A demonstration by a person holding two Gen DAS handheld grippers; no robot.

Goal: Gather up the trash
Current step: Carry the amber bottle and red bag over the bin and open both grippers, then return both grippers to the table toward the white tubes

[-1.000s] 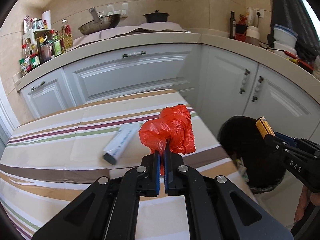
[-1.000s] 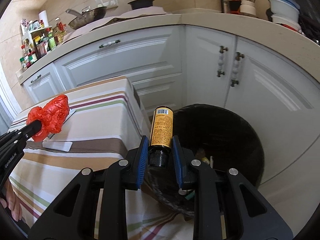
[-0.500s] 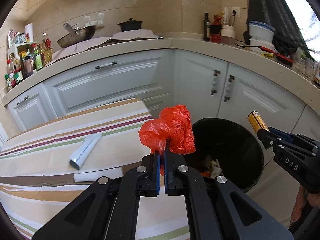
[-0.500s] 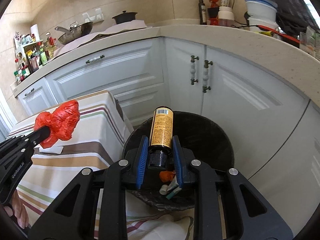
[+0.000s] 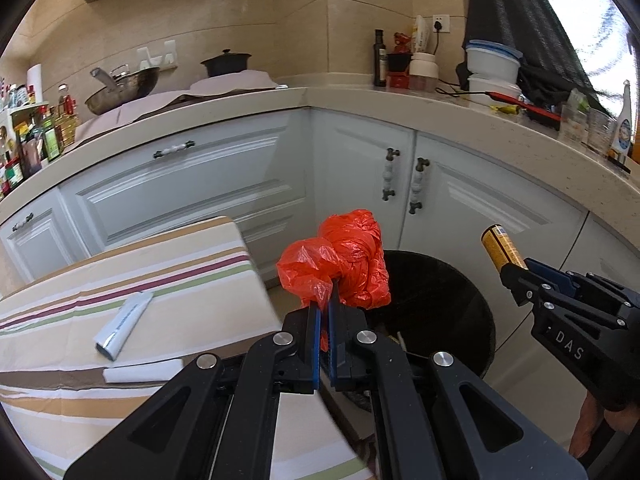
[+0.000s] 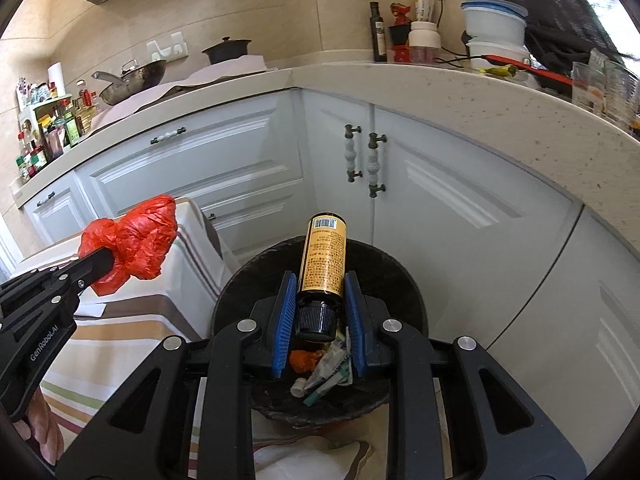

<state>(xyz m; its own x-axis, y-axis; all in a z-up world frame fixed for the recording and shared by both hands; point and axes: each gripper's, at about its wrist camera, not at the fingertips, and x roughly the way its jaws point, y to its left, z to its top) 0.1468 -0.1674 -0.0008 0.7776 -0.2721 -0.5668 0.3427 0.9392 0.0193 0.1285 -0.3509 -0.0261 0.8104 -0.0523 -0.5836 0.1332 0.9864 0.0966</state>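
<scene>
Right-wrist view hides much of the black trash bin [image 6: 394, 280] behind my own fingers and linkage; only its far rim and a patch of the bottom show, where crumpled scraps [image 6: 326, 364] lie, too jumbled to name beyond an orange wad and some wrappers. My left hand is only a sliver of skin at the lower-left edge. From the left wrist, the near part of the bin [image 5: 440, 304] is covered by the red plastic bag [image 5: 340, 268] and my left gripper [image 5: 324, 320], and the print on the white tube [image 5: 122, 326] on the striped tablecloth [image 5: 160, 280] is too blurred to read. A white folded paper [image 5: 144, 372] lies just beside the tube, nearer me.

My left gripper's blue pads are pressed nearly together, pinching a fold of the red plastic bag, which bunches above the fingertips, off the table's edge and beside the bin. My right gripper [image 6: 320, 312] is clamped on the yellow bottle [image 6: 324, 258]: the pads press its lower body, black cap toward me, base pointing away, held over the bin's opening.
</scene>
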